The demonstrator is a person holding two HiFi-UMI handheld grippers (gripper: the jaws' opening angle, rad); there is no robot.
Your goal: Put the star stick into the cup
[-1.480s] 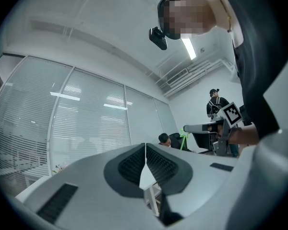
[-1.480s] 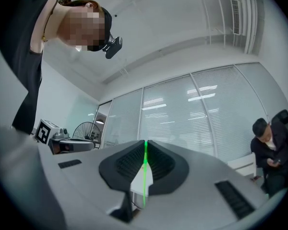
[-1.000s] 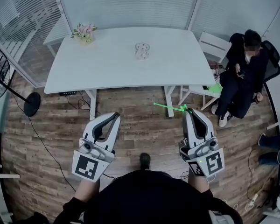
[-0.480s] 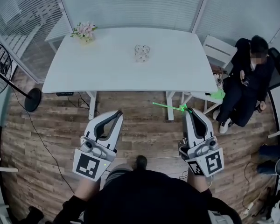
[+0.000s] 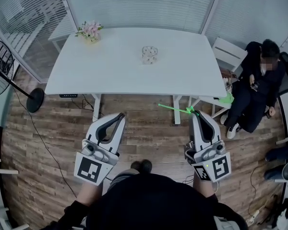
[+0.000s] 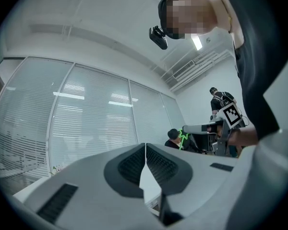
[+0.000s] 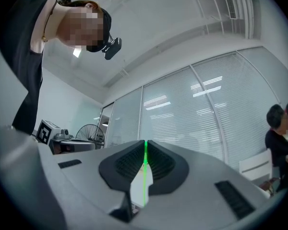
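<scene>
A clear glass cup stands near the middle of the white table, far ahead of both grippers. My right gripper is shut on the green star stick. Its thin shaft sticks out to the left over the wood floor. In the right gripper view the star stick runs as a green line between the closed pads of my right gripper. My left gripper is level with it on the left, shut and holding nothing. The left gripper view shows my left gripper with its pads meeting, and the star stick far off.
A small flower pot sits at the table's back left corner. A seated person and a white chair are at the right, with something green beside them. A standing fan is at the left. Glass walls with blinds close the room.
The head view has shifted slightly, so the table and cup sit a little further right. Both grippers keep their places and the stick stays gripped.
</scene>
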